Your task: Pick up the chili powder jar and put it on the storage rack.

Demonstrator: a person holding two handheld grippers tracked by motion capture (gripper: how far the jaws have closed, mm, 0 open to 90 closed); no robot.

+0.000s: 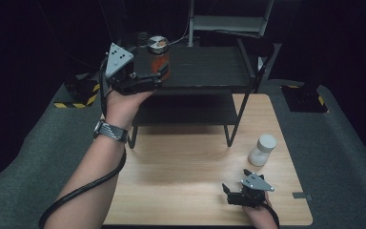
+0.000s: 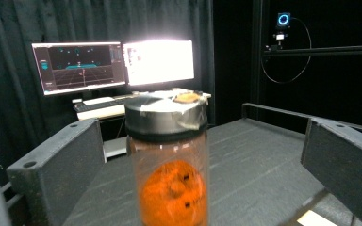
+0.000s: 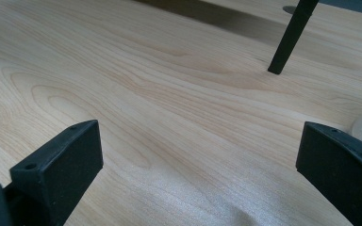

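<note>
Orange-filled clear jar with grey lid (image 2: pixel 169 165) stands on black shelf (image 1: pixel 209 67), between our left gripper (image 1: pixel 159 74)'s wide-open jaws, unheld. Next: withdraw toward six o'clock.

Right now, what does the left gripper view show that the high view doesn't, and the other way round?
The left gripper view alone shows two lit monitors behind the shelf and the orange contents low inside the jar, standing between open jaws that do not touch it. The high view alone shows the wooden table, the white bottle and the right gripper resting open near it. Both show the jar with its grey lid on the black shelf, with the left gripper around it.
</note>
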